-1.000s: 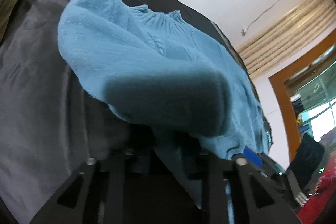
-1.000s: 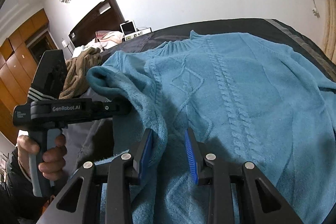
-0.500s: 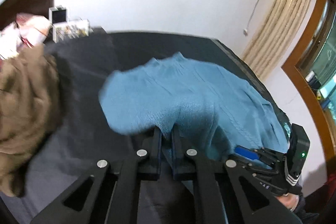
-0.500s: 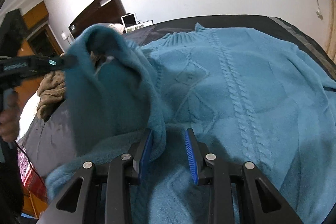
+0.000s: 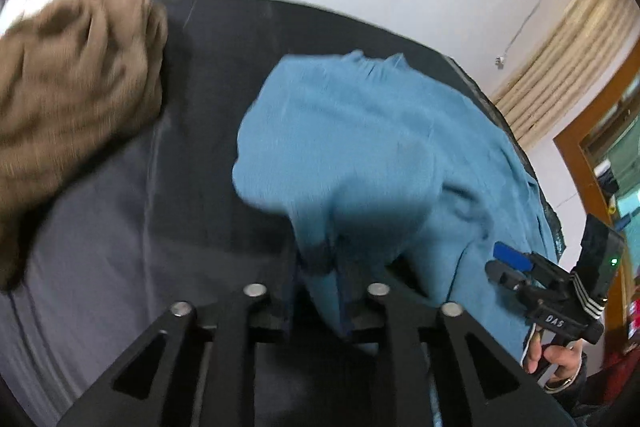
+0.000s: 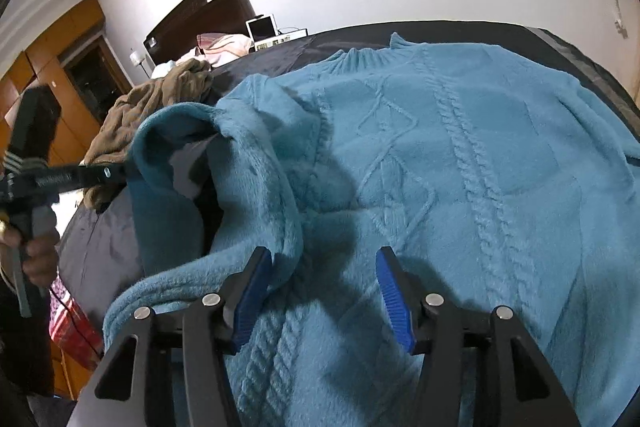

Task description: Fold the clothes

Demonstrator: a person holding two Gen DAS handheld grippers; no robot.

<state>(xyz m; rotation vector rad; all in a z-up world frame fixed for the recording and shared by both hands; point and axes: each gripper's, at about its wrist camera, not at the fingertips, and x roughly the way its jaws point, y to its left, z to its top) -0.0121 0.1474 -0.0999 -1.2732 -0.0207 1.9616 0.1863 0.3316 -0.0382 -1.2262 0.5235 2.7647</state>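
Since the earlier frames, the right claw (image 6: 320,291) has spread its blue pads from a narrow gap to a wide one, and the left claw (image 5: 316,291) has carried the sleeve (image 6: 256,163) of the blue cable-knit sweater (image 6: 460,155) inward over the garment's body; the left view has also swung to take in the brown garment (image 5: 68,95).

Left claw: closed on a bunched portion of the sleeve, blue fabric pinched between the two fingers and rising in a hump directly ahead of them. That view is motion-blurred, so finer detail of the grip is unclear.

Right claw: open, gripping nothing. Its fingers sit low over the sweater's lower front, the left pad (image 6: 250,299) touching the folded edge of the sleeve, the right pad over the cable pattern.

Sweater: lies front-up on the dark bed cover (image 5: 120,227), collar toward the far wall, its body spread flat to the right. The lifted sleeve arches from the left claw across to the near left part of the body.

Brown garment: crumpled heap on the bed, well left of the sweater, near the headboard (image 6: 200,7).

A hand (image 6: 36,251) grips the left tool's handle.
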